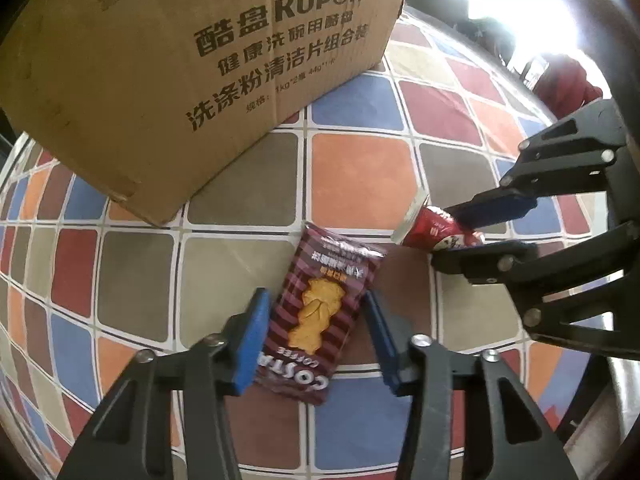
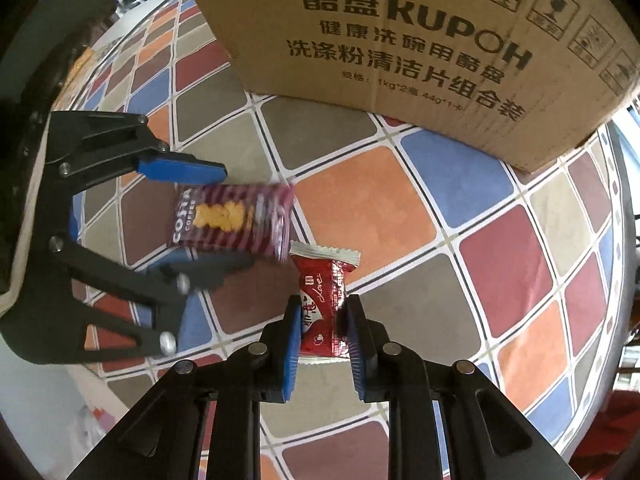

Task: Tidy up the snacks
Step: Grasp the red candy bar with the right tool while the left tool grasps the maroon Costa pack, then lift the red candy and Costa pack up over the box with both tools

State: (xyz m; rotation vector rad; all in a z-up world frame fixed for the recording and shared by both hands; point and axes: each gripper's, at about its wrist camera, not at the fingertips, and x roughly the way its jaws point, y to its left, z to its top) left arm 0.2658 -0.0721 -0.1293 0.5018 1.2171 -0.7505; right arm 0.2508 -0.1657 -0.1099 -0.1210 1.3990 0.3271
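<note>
Snacks, two: Costa biscuit packet (image 1: 320, 320) lengthwise between left gripper (image 1: 316, 332) pads, apparently gripped though contact is blurred; red candy packet (image 2: 323, 300) clamped in right gripper (image 2: 322, 340); both above tiled table (image 1: 360, 176), near cardboard box (image 2: 420, 48).

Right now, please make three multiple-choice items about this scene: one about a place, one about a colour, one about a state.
1. Where is the cardboard box?
A. on the tiled table
B. on the floor
C. on a chair

2. Which colour is the snack packet in the right gripper?
A. green
B. red
C. yellow

3. How is the left gripper?
A. empty
B. wide open above the box
C. its fingers flank the Costa biscuit pack

Answers: 1 A, it stands on the tiled table; 2 B, the wrapper is red; 3 C, blue pads sit on either side of the pack.
</note>
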